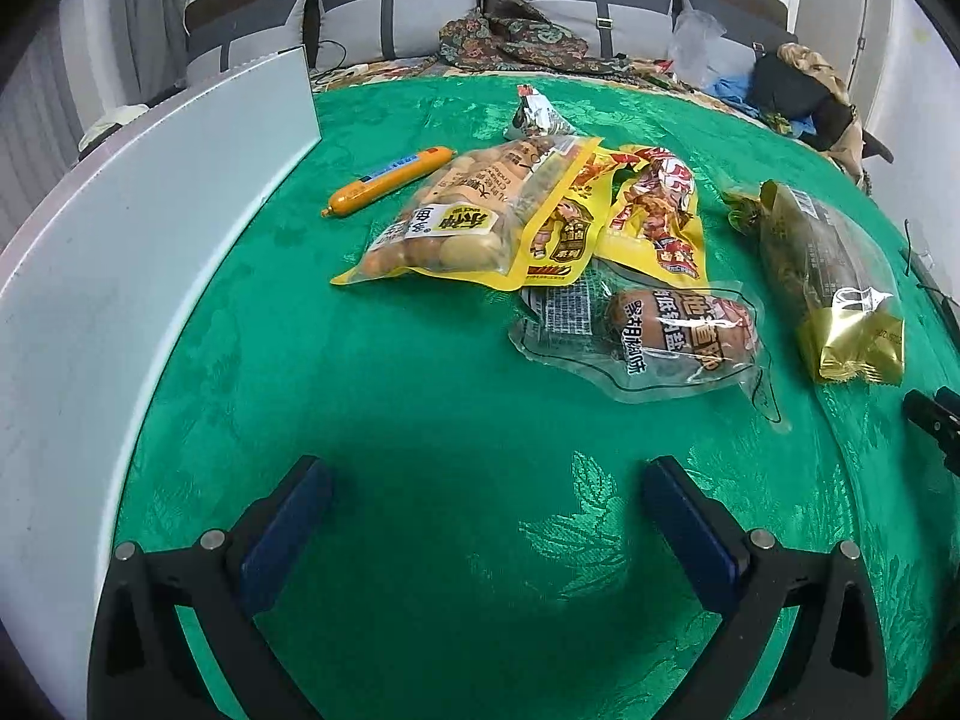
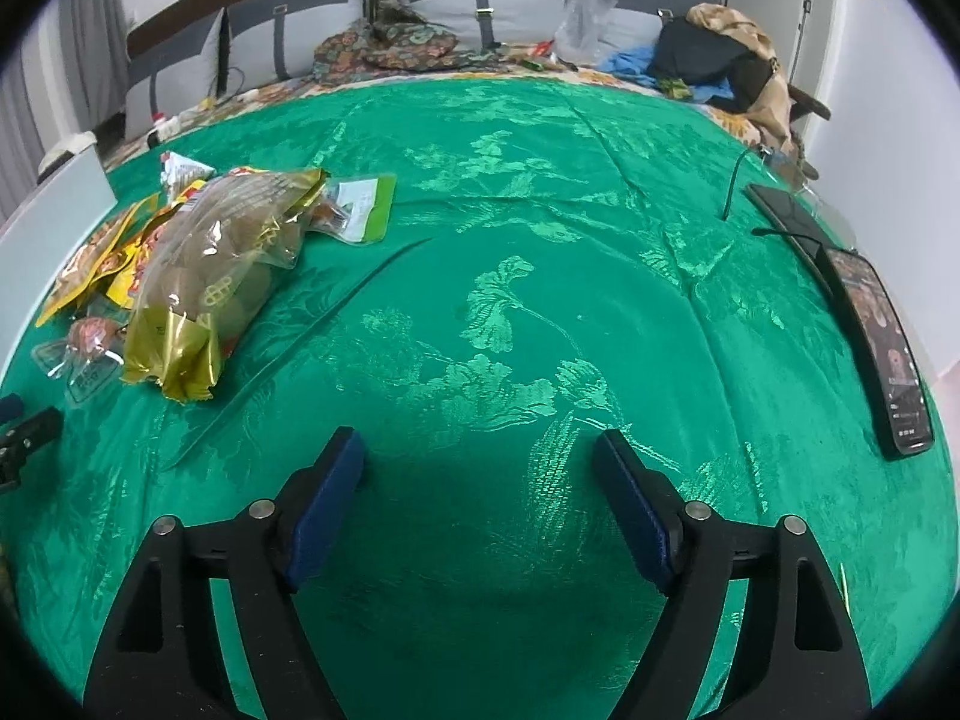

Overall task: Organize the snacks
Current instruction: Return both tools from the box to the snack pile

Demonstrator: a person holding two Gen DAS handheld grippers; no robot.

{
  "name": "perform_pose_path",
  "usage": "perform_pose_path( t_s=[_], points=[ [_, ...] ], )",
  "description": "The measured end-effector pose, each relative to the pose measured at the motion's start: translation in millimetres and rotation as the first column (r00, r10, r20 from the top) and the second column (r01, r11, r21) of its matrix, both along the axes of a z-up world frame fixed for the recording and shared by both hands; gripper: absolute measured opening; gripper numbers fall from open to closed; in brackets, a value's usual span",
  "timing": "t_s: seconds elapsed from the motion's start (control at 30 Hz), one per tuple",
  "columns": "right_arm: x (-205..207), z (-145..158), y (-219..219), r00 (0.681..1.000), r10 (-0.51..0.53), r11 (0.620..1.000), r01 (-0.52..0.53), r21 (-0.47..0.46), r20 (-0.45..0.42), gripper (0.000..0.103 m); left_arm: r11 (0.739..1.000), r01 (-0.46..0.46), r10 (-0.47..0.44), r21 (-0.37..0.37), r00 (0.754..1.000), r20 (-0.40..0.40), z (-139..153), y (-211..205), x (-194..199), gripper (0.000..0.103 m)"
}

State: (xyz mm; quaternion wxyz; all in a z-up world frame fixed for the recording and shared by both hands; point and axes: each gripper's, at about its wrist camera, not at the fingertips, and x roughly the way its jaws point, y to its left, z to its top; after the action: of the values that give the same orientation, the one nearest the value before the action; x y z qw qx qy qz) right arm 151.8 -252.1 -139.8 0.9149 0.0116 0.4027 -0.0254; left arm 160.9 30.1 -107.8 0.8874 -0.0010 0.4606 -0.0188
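Observation:
Snack packs lie loose on a green tablecloth (image 1: 420, 396). In the left wrist view: an orange sausage stick (image 1: 387, 180), a clear bag of round biscuits (image 1: 456, 216), two yellow packets (image 1: 654, 210), a clear-wrapped sausage (image 1: 672, 330), a gold-ended brown pack (image 1: 822, 276) and a small silver wrapper (image 1: 534, 114). A white box (image 1: 120, 252) stands at the left. My left gripper (image 1: 486, 516) is open and empty, short of the pile. My right gripper (image 2: 480, 492) is open and empty over bare cloth; the gold pack (image 2: 222, 264) and a green-edged packet (image 2: 360, 204) lie to its left.
Two phones (image 2: 888, 348) and a cable lie at the table's right edge. A sofa with grey cushions (image 1: 396, 12), patterned cloth, a plastic bag (image 2: 585, 15) and clothes stands behind the table. The other gripper's tip shows at the left wrist view's right edge (image 1: 936, 420).

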Motion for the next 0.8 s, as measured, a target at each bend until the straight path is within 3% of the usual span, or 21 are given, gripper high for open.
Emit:
perform_pose_path(
  t_s=[0.8],
  points=[
    [0.8,-0.4,-0.6,1.000,-0.001,1.000,0.001,0.002,0.000,0.084,1.000,-0.001,0.001,0.000,1.000,0.000,0.5,-0.3,1.4,0.103]
  ],
)
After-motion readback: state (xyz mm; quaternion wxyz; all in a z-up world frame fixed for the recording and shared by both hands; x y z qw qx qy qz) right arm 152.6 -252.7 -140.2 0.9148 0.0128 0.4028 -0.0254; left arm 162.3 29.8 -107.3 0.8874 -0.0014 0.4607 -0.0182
